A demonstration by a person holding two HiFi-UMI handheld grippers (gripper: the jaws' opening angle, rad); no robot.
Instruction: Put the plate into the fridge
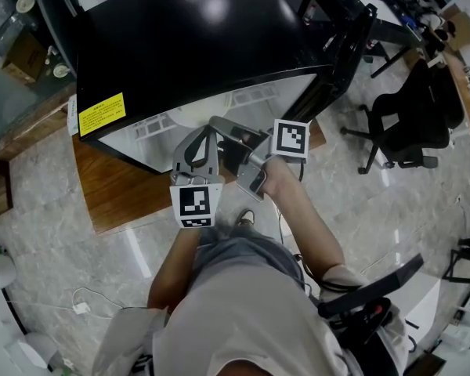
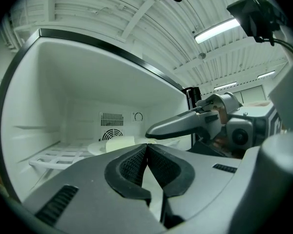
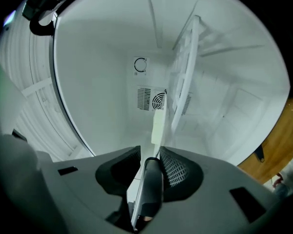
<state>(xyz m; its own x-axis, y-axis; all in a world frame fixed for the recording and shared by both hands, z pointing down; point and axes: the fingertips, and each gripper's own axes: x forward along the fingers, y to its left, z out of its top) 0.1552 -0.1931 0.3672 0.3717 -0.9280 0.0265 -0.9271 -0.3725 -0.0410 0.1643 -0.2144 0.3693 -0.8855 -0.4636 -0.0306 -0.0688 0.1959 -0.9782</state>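
A black mini fridge [image 1: 204,45] stands open in front of me. Inside, a white plate [image 2: 100,147] with a pale block on it lies on the white wire shelf [image 2: 53,157]. The right gripper [image 3: 150,156] is turned on its side and shut on the near rim of the plate [image 3: 158,123], which shows edge-on between its pads. From the left gripper view, the right gripper [image 2: 178,125] reaches over the plate. My left gripper [image 2: 147,147] hangs just outside the opening, shut with nothing between its pads. The head view has both at the fridge mouth: left gripper [image 1: 197,139], right gripper [image 1: 239,143].
The fridge sits on a low wooden platform [image 1: 117,186] on a marble floor. Its door [image 1: 341,61] hangs open at the right. A fan grille [image 2: 112,133] is on the back wall. A black office chair [image 1: 415,116] stands to the right.
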